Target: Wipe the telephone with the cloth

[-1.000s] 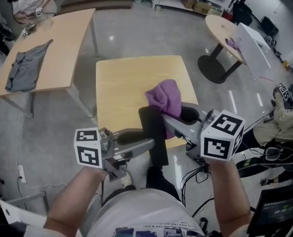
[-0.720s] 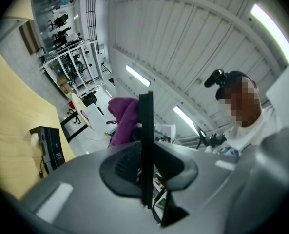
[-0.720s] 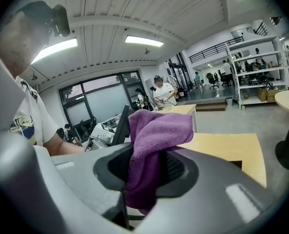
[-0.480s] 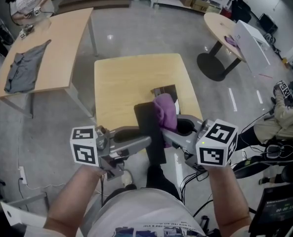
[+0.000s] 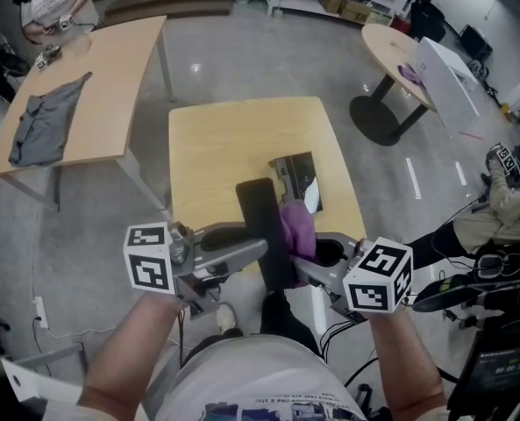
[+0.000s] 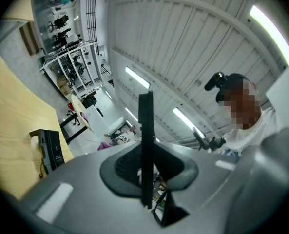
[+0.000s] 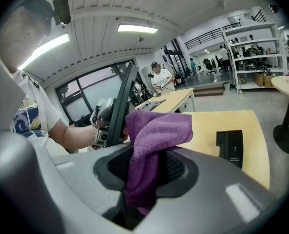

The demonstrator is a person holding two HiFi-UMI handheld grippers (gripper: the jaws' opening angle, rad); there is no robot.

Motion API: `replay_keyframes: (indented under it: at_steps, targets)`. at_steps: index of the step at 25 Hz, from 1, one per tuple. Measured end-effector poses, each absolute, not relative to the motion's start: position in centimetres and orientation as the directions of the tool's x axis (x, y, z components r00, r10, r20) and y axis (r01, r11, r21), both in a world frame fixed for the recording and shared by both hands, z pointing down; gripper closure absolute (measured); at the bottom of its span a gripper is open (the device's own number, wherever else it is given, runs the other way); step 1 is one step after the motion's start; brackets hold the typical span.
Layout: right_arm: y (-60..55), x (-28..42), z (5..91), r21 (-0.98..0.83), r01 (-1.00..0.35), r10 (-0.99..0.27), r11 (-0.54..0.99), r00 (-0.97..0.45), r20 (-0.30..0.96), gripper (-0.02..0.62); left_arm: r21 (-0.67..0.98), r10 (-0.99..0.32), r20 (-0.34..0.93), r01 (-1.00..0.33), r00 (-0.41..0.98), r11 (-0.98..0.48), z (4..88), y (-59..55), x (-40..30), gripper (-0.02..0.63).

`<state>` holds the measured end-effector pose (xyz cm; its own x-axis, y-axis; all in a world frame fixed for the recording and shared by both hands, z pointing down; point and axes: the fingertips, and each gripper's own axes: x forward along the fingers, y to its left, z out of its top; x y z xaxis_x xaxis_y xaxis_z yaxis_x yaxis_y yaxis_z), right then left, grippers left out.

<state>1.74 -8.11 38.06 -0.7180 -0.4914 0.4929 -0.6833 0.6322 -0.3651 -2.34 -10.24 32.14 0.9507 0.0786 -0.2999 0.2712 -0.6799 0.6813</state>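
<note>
1. While the right gripper (image 5: 297,260) is coming down toward the person, the purple cloth (image 5: 298,228) clamped in its jaws is sliding along the black handset (image 5: 258,207), from the far end to the near end.
2. The left gripper (image 5: 261,249) is squeezing the thin handset and holding it up over the near edge of the yellow table (image 5: 216,139).
3. The phone base (image 5: 296,181) is showing on the table now; a moment ago the cloth was hiding it.
4. I think the wiping is going well, but the base is probably still waiting for its turn.
5. Some grey clothing (image 5: 40,125) is lying on the long table (image 5: 110,68), well apart.
6. Nothing is blocking the cloth, except that the left jaws are covering a bit of the handset.
</note>
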Motion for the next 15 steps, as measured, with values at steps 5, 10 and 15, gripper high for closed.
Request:
replay_keyframes:
  at_steps: [5, 10, 15]
  targets:
    - [-6.6, 2.1, 39.7, -0.383, -0.690, -0.474, 0.614, -0.711, 0.520, 0.482, 0.681, 0.082, -0.303, 0.276, 0.949, -0.678, 32.1, -10.2, -2.5, 0.520]
    - [-6.6, 3.1, 39.4, -0.365, -0.712, -0.499, 0.600, -0.690, 0.525, 0.482, 0.685, 0.081, -0.301, 0.275, 0.950, -0.674, 32.2, -10.1, -2.4, 0.520]
    - [-8.0, 4.4, 34.7, -0.327, -0.739, -0.592, 0.589, -0.670, 0.449, 0.482, 0.695, 0.074, -0.286, 0.260, 0.955, -0.670, 32.8, -10.2, -2.3, 0.520]
